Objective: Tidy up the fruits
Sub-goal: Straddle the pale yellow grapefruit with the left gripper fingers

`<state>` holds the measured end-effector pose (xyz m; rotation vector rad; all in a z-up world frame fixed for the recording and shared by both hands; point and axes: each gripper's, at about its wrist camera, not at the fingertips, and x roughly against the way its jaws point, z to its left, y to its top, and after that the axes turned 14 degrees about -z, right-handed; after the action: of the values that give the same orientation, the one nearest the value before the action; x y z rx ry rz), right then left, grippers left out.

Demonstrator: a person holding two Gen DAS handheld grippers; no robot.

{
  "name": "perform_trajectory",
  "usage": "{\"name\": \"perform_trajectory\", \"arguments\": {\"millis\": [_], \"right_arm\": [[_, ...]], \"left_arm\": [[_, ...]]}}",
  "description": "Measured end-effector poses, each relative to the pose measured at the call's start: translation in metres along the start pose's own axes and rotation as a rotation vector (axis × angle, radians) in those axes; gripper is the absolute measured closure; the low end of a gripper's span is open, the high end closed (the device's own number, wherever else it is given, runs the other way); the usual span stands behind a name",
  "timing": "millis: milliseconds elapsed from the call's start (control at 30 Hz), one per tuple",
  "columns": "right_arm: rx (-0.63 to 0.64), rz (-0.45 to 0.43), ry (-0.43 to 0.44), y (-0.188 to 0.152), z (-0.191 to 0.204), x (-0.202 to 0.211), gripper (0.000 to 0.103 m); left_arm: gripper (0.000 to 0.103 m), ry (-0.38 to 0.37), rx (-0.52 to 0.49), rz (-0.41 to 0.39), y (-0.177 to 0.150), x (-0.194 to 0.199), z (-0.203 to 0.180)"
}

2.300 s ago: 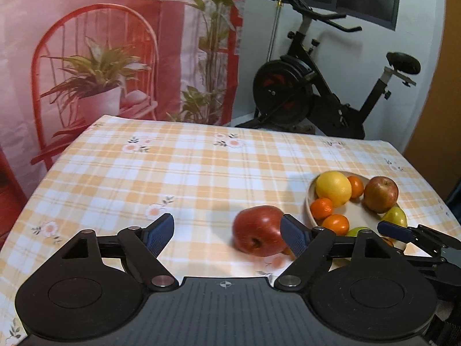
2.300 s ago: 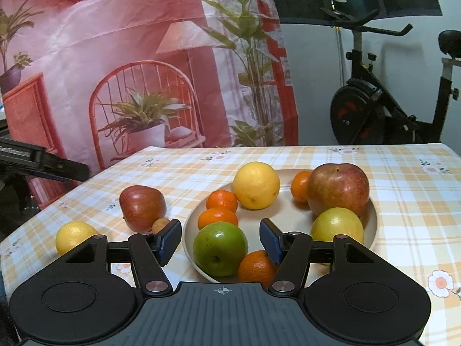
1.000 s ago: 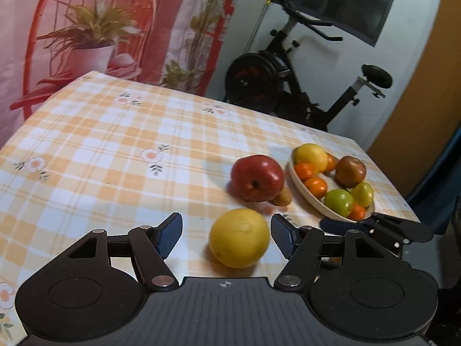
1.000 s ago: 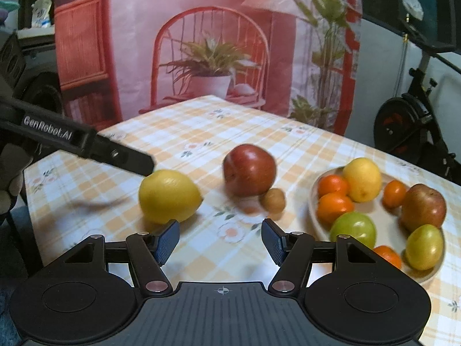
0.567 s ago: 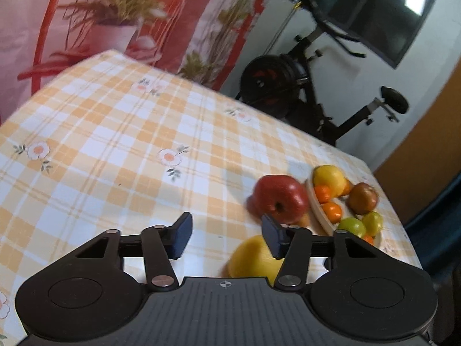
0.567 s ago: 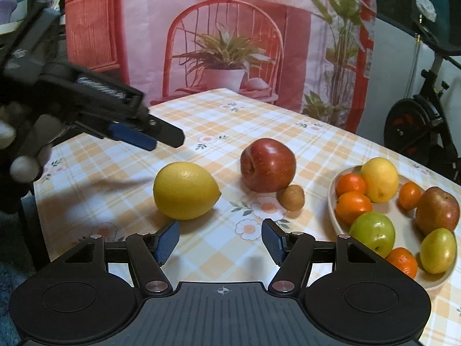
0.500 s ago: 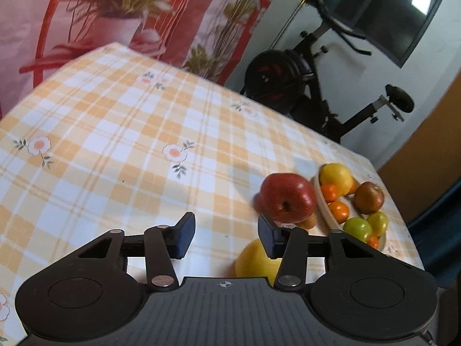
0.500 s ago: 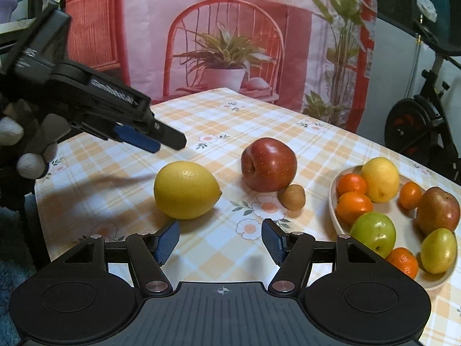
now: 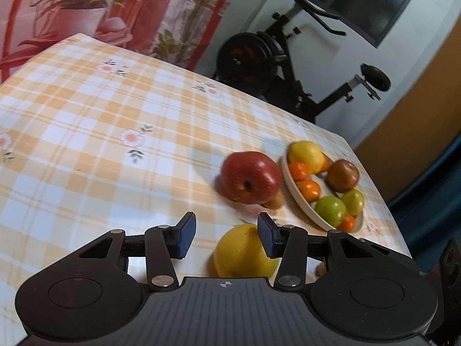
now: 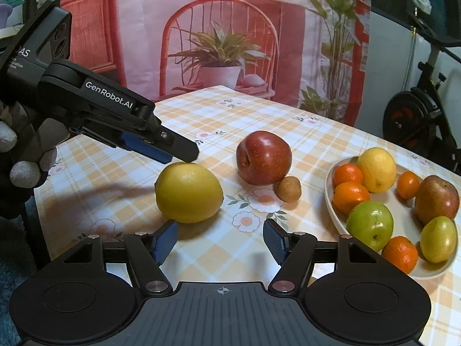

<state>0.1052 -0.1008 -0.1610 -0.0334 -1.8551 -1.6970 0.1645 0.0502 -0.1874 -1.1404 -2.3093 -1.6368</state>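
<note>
A big yellow lemon point(image 10: 188, 192) lies on the checked tablecloth, also in the left wrist view point(image 9: 245, 252). My left gripper point(image 9: 226, 235) is open and empty, hovering just above the lemon, which sits under its right finger; the gripper also shows in the right wrist view point(image 10: 173, 151). A red apple point(image 10: 263, 158) and a small brown fruit point(image 10: 288, 189) lie beyond the lemon. A beige plate point(image 10: 331, 201) at the right holds several fruits: oranges, a lemon, a green apple, a red apple. My right gripper point(image 10: 220, 240) is open and empty, low over the cloth near the lemon.
The table's left edge point(image 10: 40, 201) drops off near the lemon. An exercise bike point(image 9: 288, 66) stands behind the table. A printed red backdrop point(image 10: 201, 28) hangs at the far side.
My left gripper has swung back from the apple toward the lemon and its jaws have narrowed. My right gripper moved left from over the plate to the cloth by the lemon.
</note>
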Motion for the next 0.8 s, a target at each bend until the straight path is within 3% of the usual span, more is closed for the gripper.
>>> {"name": "perform_trajectory", "arguments": {"millis": [400,733,800], "right_arm": [[-0.01,-0.009,-0.01,-0.002,-0.002,0.004,0.039],[-0.011,-0.023,-0.005,0.002,-0.002,-0.001,0.039],[0.002,-0.016,-0.005,0.003,0.001,-0.004,0.045]], "left_arm": [[0.052,-0.063,-0.101,0.079,-0.014,-0.031,-0.044],[0.052,-0.066,-0.035,0.088,-0.012,-0.036,-0.038],[0.052,-0.066,-0.032,0.088,-0.011,-0.035,-0.037]]}}
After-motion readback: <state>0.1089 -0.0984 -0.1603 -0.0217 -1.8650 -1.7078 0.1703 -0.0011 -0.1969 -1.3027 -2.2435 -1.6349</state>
